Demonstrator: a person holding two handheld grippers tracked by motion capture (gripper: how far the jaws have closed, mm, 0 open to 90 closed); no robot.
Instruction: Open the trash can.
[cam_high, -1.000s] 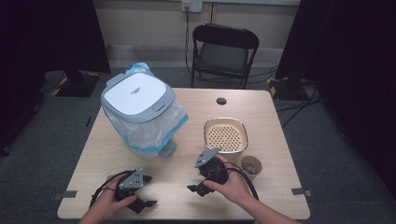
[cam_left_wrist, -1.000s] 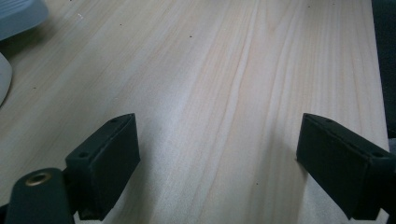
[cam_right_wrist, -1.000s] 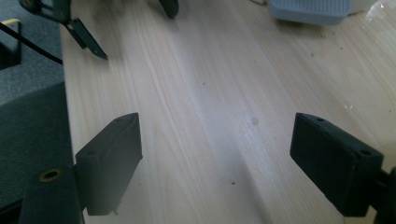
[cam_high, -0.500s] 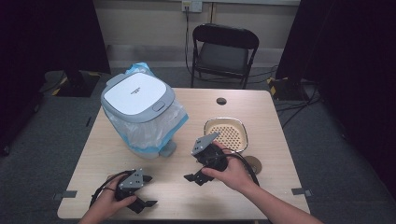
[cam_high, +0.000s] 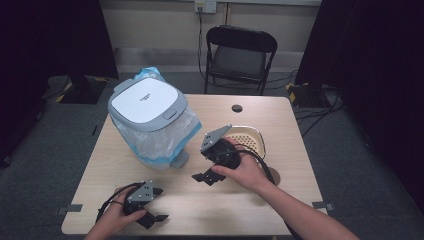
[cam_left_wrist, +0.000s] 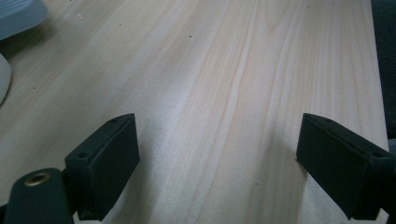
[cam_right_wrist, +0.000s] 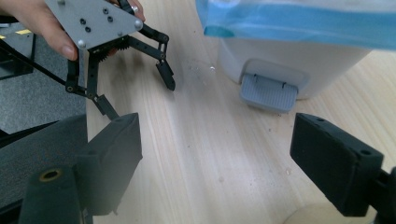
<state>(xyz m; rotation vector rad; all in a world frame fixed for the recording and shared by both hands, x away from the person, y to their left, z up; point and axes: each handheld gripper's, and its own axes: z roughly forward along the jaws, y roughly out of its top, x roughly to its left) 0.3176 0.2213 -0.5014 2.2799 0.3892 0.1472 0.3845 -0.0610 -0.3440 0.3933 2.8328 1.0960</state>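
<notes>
left gripper sits low at the near left corner of the table, held in the person's left hand, jaws spread wide with nothing but bare wood between them, as the left gripper view shows. it looks parked, not in play.

right gripper is further in, about mid-table, held in the right hand and raised a bit off the surface. its jaws are also released and wide apart, nothing in them. the right gripper view looks along them toward the pedal at the foot of the bin, with the left gripper off to one side of that view.

the pedal bin stands toward the far left of the table, tilted back some, lid shut, a clear and blue bag liner bunched around its body. the grey pedal pokes out at its base on the near side, apart from the right gripper but near it.

behind the right hand, toward the right edge, a perforated cream basket; a small dark disc near the far edge; a folding chair beyond the table.

step in hand reads as the approach to the bin, likely the pedal. next move would need the right gripper brought forward and down onto the pedal, pressing squarely so the tilted bin doesn't slide or tip.
</notes>
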